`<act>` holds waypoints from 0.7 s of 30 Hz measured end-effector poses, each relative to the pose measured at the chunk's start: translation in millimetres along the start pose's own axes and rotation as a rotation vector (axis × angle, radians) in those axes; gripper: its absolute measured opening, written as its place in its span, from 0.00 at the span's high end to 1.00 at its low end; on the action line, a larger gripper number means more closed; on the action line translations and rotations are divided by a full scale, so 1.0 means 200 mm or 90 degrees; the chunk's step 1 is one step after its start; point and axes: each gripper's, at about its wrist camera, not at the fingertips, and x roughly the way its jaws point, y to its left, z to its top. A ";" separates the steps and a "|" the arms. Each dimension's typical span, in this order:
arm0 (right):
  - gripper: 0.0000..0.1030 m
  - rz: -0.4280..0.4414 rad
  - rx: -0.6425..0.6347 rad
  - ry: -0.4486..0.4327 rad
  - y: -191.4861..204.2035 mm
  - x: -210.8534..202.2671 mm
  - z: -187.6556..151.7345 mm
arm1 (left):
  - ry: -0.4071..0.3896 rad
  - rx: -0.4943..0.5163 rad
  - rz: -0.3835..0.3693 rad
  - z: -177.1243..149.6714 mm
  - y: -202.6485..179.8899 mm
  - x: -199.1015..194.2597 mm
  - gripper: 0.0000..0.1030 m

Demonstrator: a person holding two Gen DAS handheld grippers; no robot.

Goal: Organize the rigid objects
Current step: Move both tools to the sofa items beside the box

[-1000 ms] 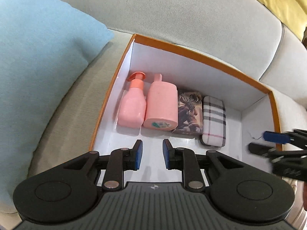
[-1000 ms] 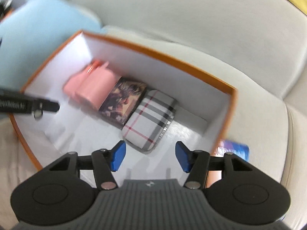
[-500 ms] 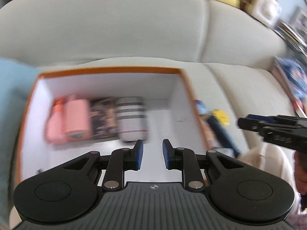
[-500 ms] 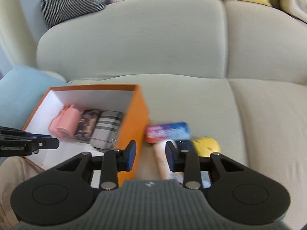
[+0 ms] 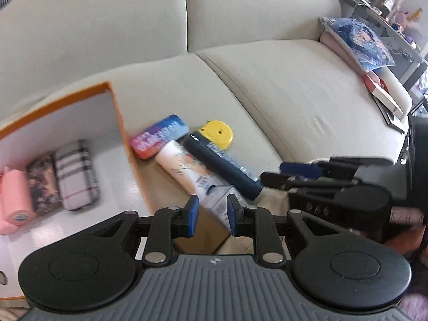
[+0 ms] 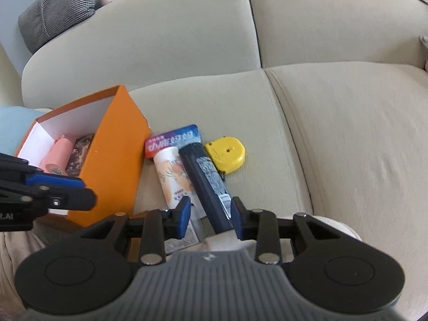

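An orange box (image 6: 115, 160) with white walls (image 5: 64, 117) stands on the sofa, holding a pink bottle (image 5: 14, 200), a dark patterned case (image 5: 42, 184) and a plaid case (image 5: 76, 174). Right of it lie a red-blue case (image 6: 172, 140), a white tube (image 6: 175, 176), a dark blue bottle (image 6: 207, 184) and a yellow tape measure (image 6: 226, 153). My left gripper (image 5: 210, 215) is open and empty above the white tube's (image 5: 192, 174) near end. My right gripper (image 6: 211, 215) is open with its fingers either side of the dark blue bottle's near end.
The beige sofa seat (image 6: 347, 147) stretches to the right. A grey pillow (image 6: 58, 8) lies on the backrest. A blue pillow (image 6: 13, 123) sits left of the box. Books and a blue printed cushion (image 5: 358, 40) lie on the far right arm.
Both grippers have swung right, away from the box interior to the loose objects beside it. The right gripper has opened wider and dropped around the dark blue bottle.
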 end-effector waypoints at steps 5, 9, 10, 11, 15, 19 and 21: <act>0.66 0.021 0.003 0.024 -0.04 0.09 0.04 | 0.038 -0.040 0.019 0.11 -0.03 0.13 0.76; 0.68 0.049 0.014 0.053 -0.07 0.20 0.10 | 0.067 -0.077 0.041 0.18 -0.02 0.25 0.81; 0.68 0.057 0.024 0.064 -0.08 0.23 0.11 | 0.075 -0.084 0.051 0.20 -0.01 0.27 0.81; 0.68 0.060 0.040 0.077 -0.10 0.28 0.12 | 0.080 -0.093 0.060 0.21 0.00 0.30 0.81; 0.67 0.086 0.054 0.107 -0.12 0.36 0.14 | 0.092 -0.117 0.076 0.25 0.03 0.35 0.81; 0.63 0.085 0.043 0.114 -0.12 0.43 0.17 | 0.099 -0.104 0.089 0.28 0.02 0.37 0.80; 0.59 0.079 0.039 0.124 -0.11 0.47 0.18 | 0.103 -0.103 0.096 0.29 0.02 0.38 0.80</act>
